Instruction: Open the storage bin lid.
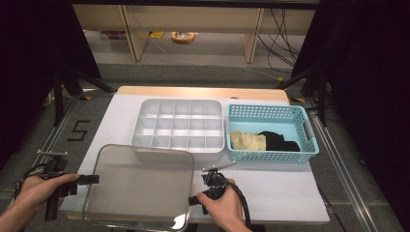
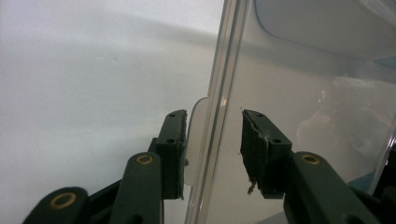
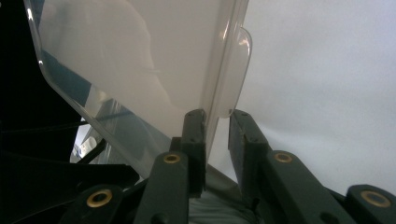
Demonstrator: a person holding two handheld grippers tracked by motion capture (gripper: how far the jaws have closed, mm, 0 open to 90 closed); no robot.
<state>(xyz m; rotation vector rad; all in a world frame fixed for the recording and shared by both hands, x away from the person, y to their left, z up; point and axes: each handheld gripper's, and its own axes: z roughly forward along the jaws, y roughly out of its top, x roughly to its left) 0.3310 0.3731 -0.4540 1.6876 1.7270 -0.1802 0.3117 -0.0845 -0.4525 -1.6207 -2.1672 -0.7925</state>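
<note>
**Both claws at the edges of the clear lid**

Your left gripper point(image 1: 92, 180) sits at the left edge of the translucent plastic lid point(image 1: 140, 186), and in the left gripper view its jaws stand apart – the lid's rim runs up between them with a visible gap to the right pad, while the left pad point(image 2: 173, 154) lies against the small tab on the rim. So it brackets the edge rather than pinching it. Your right gripper point(image 1: 193, 199) meets the lid's right edge near the front corner; in the right gripper view point(image 3: 217, 122) the rim and its rounded tab stand between the pads, the left pad touching it, the right one just beside it (whether it presses, I cannot tell).

The lid is tilted over the near part of the white table point(image 1: 280, 188), its far edge overlapping the front rim of the white compartment tray point(image 1: 179, 124). Just right of that tray stands the turquoise basket point(image 1: 270, 113) – a yellow cloth point(image 1: 247, 141) and a black cloth point(image 1: 280, 141) lie in it.
</note>
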